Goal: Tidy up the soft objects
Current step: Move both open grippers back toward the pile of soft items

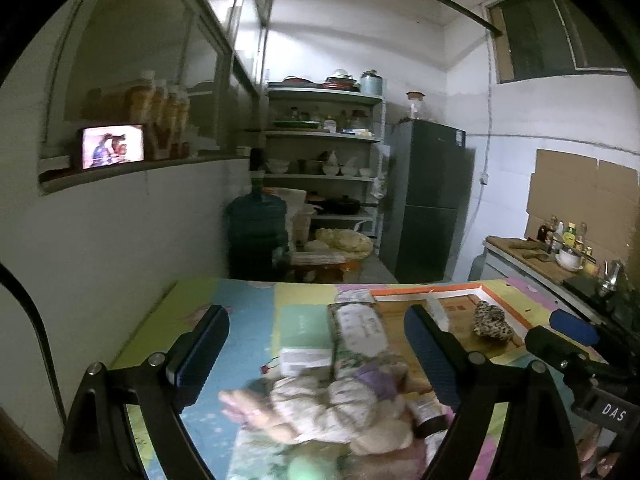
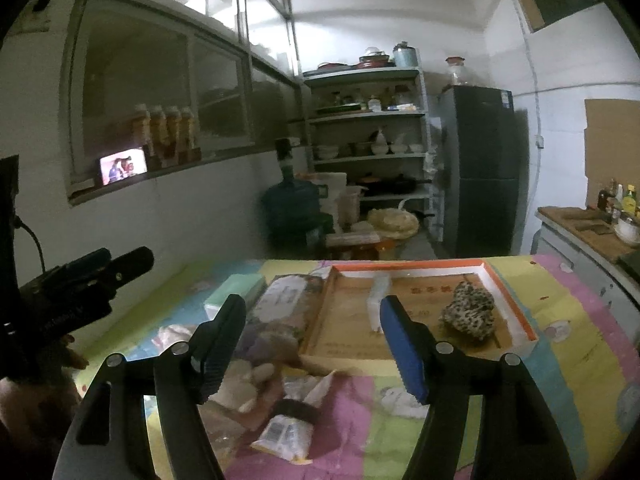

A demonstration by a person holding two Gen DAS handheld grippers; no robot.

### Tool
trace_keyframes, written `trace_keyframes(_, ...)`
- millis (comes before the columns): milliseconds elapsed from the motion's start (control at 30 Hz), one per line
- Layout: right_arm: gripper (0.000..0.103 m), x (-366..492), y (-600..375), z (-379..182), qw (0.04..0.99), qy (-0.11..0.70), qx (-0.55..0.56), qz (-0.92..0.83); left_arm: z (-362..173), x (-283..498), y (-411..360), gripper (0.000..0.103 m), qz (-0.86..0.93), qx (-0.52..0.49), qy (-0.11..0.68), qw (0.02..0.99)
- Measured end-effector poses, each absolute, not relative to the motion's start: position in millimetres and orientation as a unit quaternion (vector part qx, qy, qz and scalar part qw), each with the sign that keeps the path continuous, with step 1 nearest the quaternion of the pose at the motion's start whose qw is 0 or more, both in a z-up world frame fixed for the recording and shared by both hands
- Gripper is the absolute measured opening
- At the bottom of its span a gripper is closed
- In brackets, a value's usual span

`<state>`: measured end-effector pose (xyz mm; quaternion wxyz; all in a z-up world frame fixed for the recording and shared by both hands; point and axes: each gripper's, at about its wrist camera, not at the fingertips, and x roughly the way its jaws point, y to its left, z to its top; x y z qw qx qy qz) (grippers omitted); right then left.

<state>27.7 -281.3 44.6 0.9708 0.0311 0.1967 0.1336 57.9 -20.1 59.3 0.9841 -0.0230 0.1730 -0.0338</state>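
Orange-rimmed tray [image 2: 516, 300] holds the spotted plush [image 2: 468, 316] already; both the left gripper [image 1: 316, 356] and right gripper [image 2: 312, 344] hang spread and empty over the loose soft pile [image 1: 340, 404] beside it, so pick one piece, approach low and square

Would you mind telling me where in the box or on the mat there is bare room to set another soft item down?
Free: the box floor between the white divider and the spotted cloth, and the mat's right side beside the box. Crowded: left of the box, with tissue packs and the soft toy.
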Motion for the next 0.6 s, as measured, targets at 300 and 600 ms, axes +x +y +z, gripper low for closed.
trace_keyframes(300, 0.071, 17.9, -256.1, 39.5, 0.968, 0.199, 0.021, 0.154, 49.9, 39.8, 14.1, 0.090, -0.013, -0.041, 0.175, 0.984)
trace_keyframes(600, 0.071, 13.5, -234.6, 29.4, 0.963, 0.211, 0.014, 0.168, 31.9, 30.3, 33.9, 0.090, -0.009, -0.044, 0.186, 0.982)
